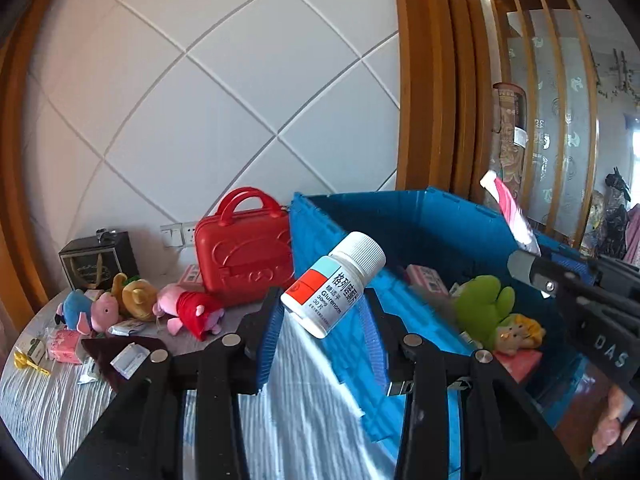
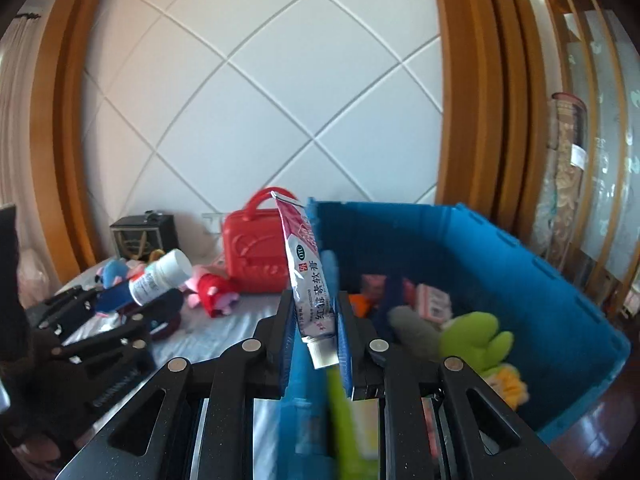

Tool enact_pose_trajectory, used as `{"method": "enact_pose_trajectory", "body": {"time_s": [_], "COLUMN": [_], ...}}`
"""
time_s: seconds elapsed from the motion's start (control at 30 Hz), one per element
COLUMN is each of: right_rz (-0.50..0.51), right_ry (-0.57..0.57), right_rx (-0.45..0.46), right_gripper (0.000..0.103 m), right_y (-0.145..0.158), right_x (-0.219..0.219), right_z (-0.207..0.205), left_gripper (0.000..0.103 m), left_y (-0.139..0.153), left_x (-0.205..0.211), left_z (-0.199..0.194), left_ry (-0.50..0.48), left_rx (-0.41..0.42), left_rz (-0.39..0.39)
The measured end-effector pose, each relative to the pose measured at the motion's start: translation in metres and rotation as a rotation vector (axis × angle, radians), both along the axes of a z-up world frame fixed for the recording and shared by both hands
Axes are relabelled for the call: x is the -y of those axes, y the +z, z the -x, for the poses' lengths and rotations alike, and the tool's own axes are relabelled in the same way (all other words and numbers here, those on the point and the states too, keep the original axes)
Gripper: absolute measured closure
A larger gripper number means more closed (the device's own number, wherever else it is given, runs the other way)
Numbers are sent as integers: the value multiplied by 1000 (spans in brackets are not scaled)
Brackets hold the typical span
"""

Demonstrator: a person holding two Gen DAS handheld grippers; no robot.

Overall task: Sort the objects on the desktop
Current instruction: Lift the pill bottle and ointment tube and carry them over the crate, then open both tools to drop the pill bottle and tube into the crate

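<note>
My left gripper (image 1: pixel 324 312) is shut on a white medicine bottle (image 1: pixel 334 284) with a red and blue label, tilted, held in the air at the near left corner of the blue crate (image 1: pixel 420 216). My right gripper (image 2: pixel 314 320) is shut on a pink and white ointment tube (image 2: pixel 306 268) that stands upright between the pads, at the crate's left wall (image 2: pixel 480 248). In the right wrist view the left gripper (image 2: pixel 132 300) with the bottle (image 2: pixel 162 276) shows at the left. In the left wrist view the right gripper's body shows at the right edge, the tube (image 1: pixel 512 212) above it.
Inside the crate lie a green plush toy (image 1: pixel 480 304), a yellow plush (image 1: pixel 520 332) and pink boxes (image 1: pixel 426 278). On the striped cloth to the left sit a red case (image 1: pixel 244 252), several plush toys (image 1: pixel 192 312), a black box (image 1: pixel 98 260) and small packets.
</note>
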State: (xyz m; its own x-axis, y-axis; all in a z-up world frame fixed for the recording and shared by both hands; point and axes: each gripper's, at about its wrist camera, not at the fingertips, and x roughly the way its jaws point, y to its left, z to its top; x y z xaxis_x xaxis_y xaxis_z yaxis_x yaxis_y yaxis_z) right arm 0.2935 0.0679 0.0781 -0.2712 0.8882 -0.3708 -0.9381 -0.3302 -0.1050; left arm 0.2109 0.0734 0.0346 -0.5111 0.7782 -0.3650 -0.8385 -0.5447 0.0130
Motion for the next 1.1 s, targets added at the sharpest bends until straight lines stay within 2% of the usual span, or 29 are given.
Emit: {"method": "enact_pose_trajectory", "body": {"time_s": [0.07, 0.17, 0.4, 0.47, 0.57, 0.73, 0.8, 0.93, 0.97, 1.0, 1.03, 1.07, 1.1], "right_rz": [-6, 52, 43, 51, 32, 52, 51, 63, 61, 61, 60, 57, 53], "right_ry": [-31, -68, -120, -132, -175, -193, -75, -78, -81, -83, -84, -86, -91], "right_rx": [19, 6, 16, 35, 99, 85, 96, 90, 87, 83, 78, 71, 66], "right_gripper": [84, 84, 84, 84, 84, 84, 84, 84, 81, 78, 68, 52, 42], "right_y": [-3, -9, -11, -12, -13, -19, -21, -23, -23, -22, -22, -21, -20], "right_x": [-12, -33, -45, -50, -53, -67, -72, -78, -79, -80, -79, -79, -77], "right_z": [-38, -85, -147, -156, -163, -182, -188, -194, -196, -197, -199, -200, -200], "left_gripper": [64, 64, 64, 64, 64, 64, 64, 64, 64, 59, 46, 39, 27], "left_y": [6, 10, 0, -4, -7, -12, -14, -16, -16, -16, -16, -14, -13], "left_x": [-20, -54, -98, -107, -118, -127, -130, -130, -130, -129, -129, -127, -125], "left_z": [-26, -57, -104, -109, -117, -125, -127, -130, -132, -133, -134, -135, -136], "left_ry": [15, -25, -82, -85, -81, -68, -57, -67, -67, -69, -69, -66, -60], "left_rx": [-5, 30, 56, 79, 70, 70, 73, 80, 76, 69, 60, 50, 38], "left_rz": [-13, 42, 119, 137, 163, 187, 197, 198, 200, 202, 204, 203, 194]}}
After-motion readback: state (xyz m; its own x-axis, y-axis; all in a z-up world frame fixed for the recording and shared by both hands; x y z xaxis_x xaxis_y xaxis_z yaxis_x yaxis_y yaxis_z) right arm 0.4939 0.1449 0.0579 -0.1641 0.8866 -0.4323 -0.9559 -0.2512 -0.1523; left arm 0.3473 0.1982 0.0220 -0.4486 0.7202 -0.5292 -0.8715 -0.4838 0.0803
